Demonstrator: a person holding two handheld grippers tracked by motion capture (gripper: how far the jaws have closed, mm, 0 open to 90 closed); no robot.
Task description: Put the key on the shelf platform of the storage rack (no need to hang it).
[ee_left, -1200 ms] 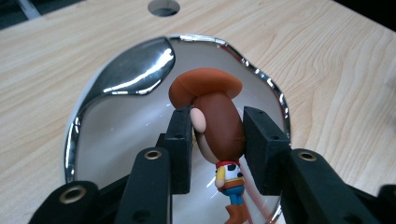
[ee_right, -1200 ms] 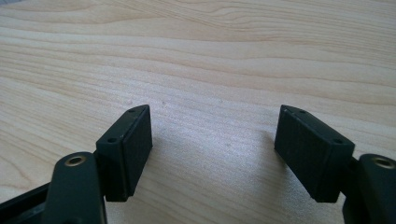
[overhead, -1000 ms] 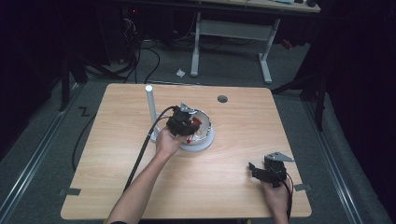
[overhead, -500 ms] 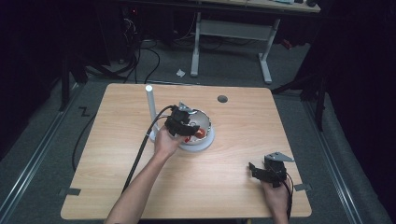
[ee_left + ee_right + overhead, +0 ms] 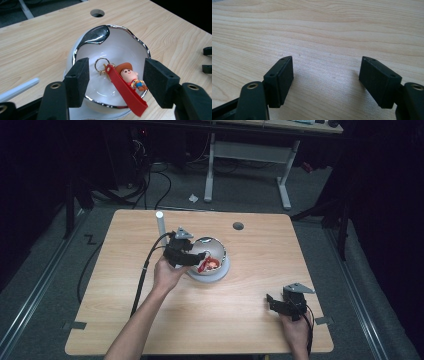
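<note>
Left claw (image 5: 113, 82) back off the bowl (image 5: 117, 47), just spread, empty; keychain (image 5: 122, 82) strap end cut off.

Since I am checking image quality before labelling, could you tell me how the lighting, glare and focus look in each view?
High view: table evenly lit, surroundings very dark, picture slightly soft. Left gripper view: sharp on the keychain, with glare on the bowl rim's silver edge; nearest gripper parts slightly blurred. Right gripper view: bright wood grain, soft shadows beneath the open right gripper.
</note>
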